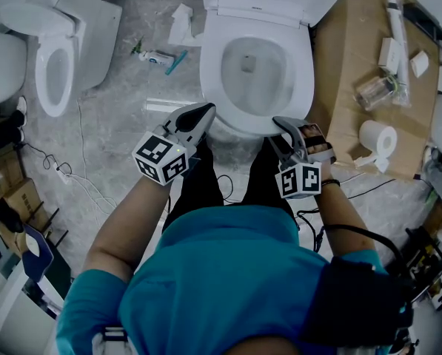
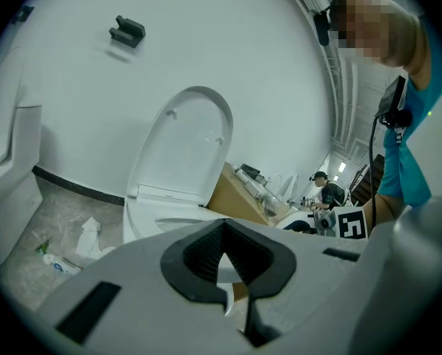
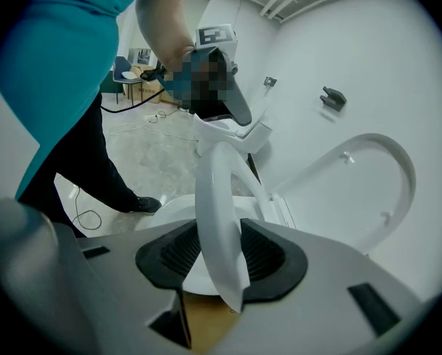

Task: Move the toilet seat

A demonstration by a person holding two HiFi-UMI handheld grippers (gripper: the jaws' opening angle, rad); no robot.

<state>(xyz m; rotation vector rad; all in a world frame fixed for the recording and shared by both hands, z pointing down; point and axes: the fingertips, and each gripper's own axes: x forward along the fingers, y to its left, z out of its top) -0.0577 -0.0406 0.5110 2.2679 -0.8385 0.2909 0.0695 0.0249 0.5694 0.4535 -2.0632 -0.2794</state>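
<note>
Right gripper [image 3: 222, 256] is grasping the toilet seat [image 3: 215, 191] by its front edge, above the bowl [image 1: 235, 76]. Lid [image 3: 369, 191] is standing upright behind. Left gripper [image 2: 224, 265] is hovering beside the bowl's front, fingers clenched, empty.

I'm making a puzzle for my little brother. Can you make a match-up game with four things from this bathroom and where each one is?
Things:
1. toilet seat
2. lid
3. paper roll
4. white tube

Places:
A. lying on the grey floor
B. on the brown board
C. between the right tongs
D. standing up behind the bowl

Right pairs: 1-C, 2-D, 3-B, 4-A
</note>
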